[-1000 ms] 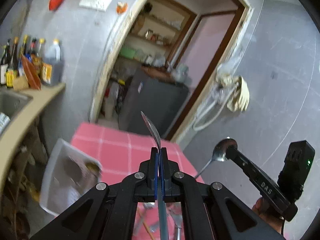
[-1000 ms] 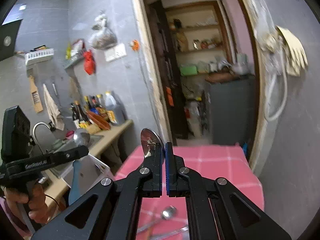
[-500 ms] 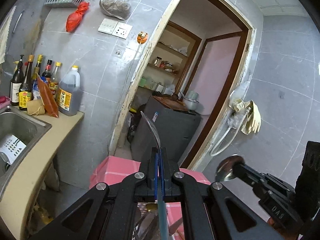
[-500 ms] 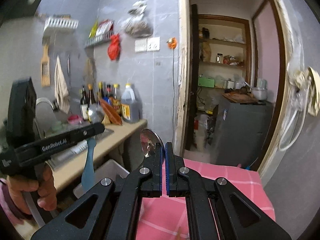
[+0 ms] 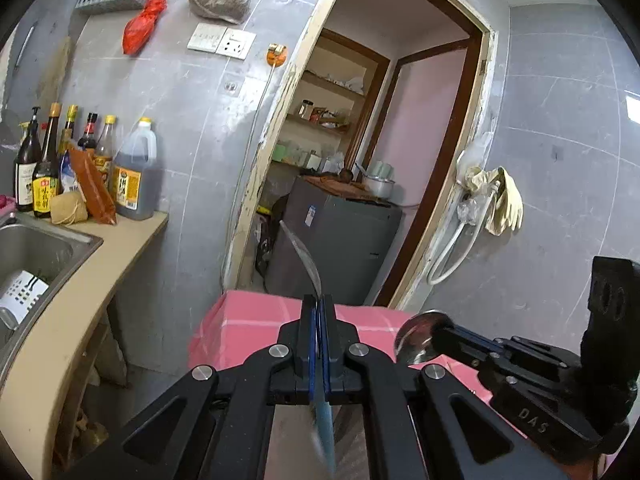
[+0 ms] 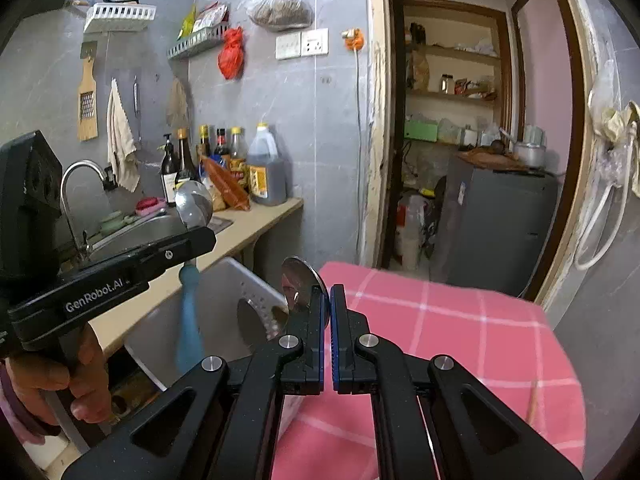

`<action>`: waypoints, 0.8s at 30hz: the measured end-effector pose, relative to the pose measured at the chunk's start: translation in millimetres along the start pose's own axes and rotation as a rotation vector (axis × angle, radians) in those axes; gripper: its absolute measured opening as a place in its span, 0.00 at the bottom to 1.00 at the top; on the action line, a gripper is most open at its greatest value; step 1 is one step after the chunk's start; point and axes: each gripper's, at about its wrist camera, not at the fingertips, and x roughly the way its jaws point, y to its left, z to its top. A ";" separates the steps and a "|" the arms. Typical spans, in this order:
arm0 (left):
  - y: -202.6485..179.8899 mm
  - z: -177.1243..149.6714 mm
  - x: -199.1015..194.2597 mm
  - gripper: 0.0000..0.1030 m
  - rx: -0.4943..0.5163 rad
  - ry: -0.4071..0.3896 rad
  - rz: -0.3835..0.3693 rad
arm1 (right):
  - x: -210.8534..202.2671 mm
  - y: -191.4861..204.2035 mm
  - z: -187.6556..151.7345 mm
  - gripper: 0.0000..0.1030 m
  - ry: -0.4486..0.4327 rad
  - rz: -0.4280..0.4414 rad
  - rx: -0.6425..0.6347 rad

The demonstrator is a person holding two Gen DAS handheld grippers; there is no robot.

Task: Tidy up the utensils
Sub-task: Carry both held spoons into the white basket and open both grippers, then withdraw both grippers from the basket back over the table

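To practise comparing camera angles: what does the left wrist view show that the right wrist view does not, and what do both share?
Only the left wrist view shows the white holder inside the sink. Only the right wrist view shows the tap, the grater on the wall and the white bin. Both show the pink tablecloth, the bottles, and both grippers, left gripper and right gripper, each shut on a spoon.

Blue-handled spoon (image 5: 308,264) in left gripper (image 5: 319,308)

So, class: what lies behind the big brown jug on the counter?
Behind the jug only the grey tiled wall shows. Bottles stand to its left, not behind. Whatever the jug covers low against the wall stays hidden.
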 end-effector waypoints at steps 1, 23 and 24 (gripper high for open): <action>2.7 -1.8 0.1 0.03 -0.007 0.011 -0.001 | 2.9 2.3 -2.6 0.03 0.005 0.008 0.003; -1.2 10.0 -39.2 0.44 -0.018 0.068 0.030 | -33.0 -22.3 -7.1 0.28 -0.051 0.054 0.149; -6.3 11.6 -43.2 0.49 -0.005 0.057 0.053 | -42.7 -26.8 -6.6 0.36 -0.077 0.036 0.160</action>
